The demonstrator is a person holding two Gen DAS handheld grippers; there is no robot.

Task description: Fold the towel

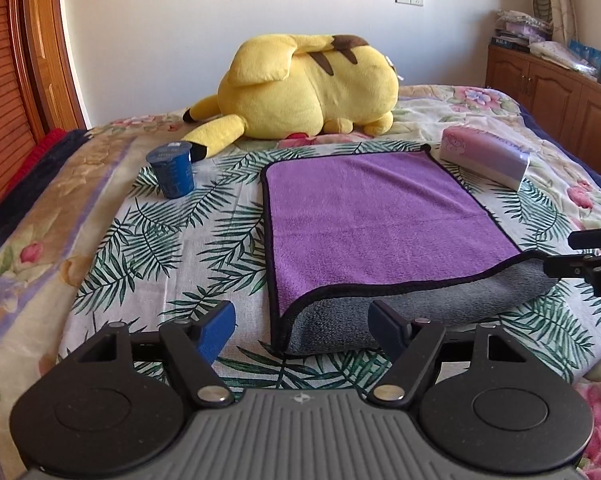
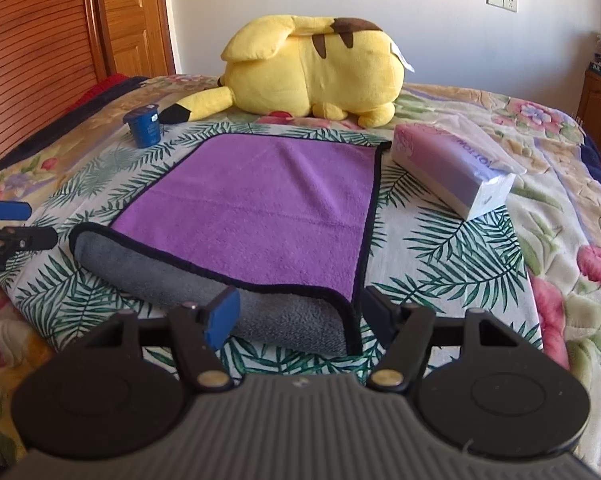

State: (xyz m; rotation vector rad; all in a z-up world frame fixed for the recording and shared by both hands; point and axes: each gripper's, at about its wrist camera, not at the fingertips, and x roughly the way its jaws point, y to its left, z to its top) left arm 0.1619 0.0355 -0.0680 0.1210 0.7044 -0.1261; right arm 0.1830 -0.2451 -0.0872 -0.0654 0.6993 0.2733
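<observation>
We're in a home bedroom: floral quilted bedspread [image 1: 480, 104] across the bed, yellow plush toy [image 1: 308, 84] lying on it, wooden cabinets [image 1: 548, 92] along the wall.

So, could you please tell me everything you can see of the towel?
The towel looks like soft fleecy cloth, purple on top and grey underneath, edged all round with dark trim. It lies flat on the leaf-print bedspread, except that its near edge is rolled over, showing the grey side. Both the left tongs and the right tongs are open at that near edge, gripping nothing.
</observation>
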